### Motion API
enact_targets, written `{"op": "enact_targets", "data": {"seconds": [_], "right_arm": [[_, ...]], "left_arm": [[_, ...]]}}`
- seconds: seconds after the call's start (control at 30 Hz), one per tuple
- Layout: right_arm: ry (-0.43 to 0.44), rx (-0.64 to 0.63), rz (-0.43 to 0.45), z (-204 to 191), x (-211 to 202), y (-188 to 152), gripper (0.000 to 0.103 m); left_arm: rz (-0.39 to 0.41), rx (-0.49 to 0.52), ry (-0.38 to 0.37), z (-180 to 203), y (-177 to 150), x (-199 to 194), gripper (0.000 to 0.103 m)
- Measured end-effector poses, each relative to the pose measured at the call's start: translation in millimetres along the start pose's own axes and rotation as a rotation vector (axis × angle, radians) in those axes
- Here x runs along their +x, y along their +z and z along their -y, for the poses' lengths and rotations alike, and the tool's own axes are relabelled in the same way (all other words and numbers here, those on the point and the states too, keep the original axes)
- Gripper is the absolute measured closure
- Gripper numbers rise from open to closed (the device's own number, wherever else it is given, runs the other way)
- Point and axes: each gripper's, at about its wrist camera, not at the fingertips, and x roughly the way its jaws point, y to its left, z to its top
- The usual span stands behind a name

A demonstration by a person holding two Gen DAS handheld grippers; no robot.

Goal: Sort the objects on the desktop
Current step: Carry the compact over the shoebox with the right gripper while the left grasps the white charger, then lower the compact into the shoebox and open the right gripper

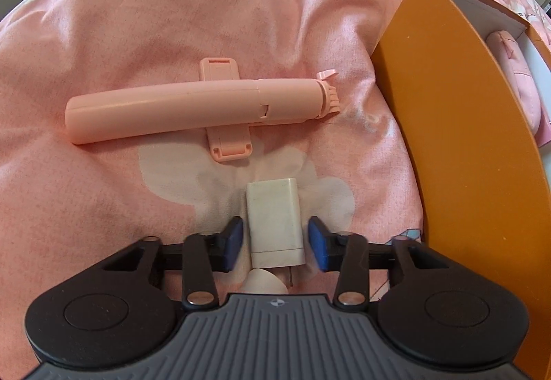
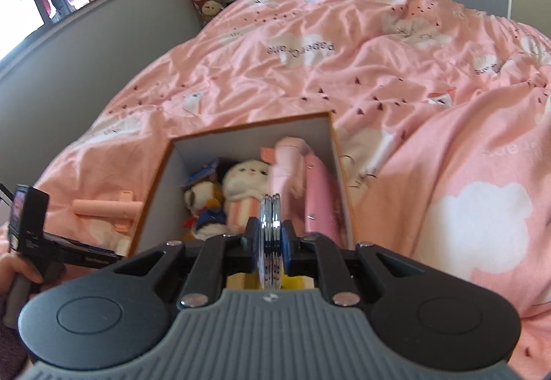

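The left gripper is spread around a white charger lying on the bed, pads apart from it. The right gripper is clenched on thin round discs above the orange box of plush toys.

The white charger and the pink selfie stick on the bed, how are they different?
The white charger is short and blocky; the pink selfie stick is long and tubular. The charger sits between the left gripper's open fingers, prongs toward the camera; the stick lies crosswise farther off, ungripped. Both rest on the pink bedspread outside the orange box.
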Motion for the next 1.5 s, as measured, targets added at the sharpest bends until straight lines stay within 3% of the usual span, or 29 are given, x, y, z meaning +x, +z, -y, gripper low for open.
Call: {"op": "enact_targets", "data": {"seconds": [0.57,0.77,0.9,1.2,1.4,1.5], "right_arm": [[0.114,0.151,-0.194,18.5,62.9,-5.8,0.089],[0.034,0.083,-0.169,12.9,55.4,-1.6,0.09],[-0.065,-0.013,-0.157,6.4,55.0,-1.5,0.089],[-0.038,-0.035,-0.128,7.6,38.5,1.1,0.089],[0.035,-0.042,-0.183,6.7,42.1,2.5,0.089],[0.075,-0.008,-0.209,6.7,51.3,1.7,0.089]], "left_arm": [[0.055,-0.101,-0.099,-26.8,-10.3,-20.6,0.066],[0.087,-0.119,-0.125,-21.9,-7.3,-38.4,0.066],[0.118,-0.133,-0.158,-20.6,-7.8,-56.0,0.066],[0.24,-0.04,-0.265,23.8,-0.2,-111.2,0.066],[0.253,0.056,-0.383,70.9,8.6,-134.0,0.066],[0.259,0.091,-0.404,90.5,11.7,-134.9,0.066]]}}
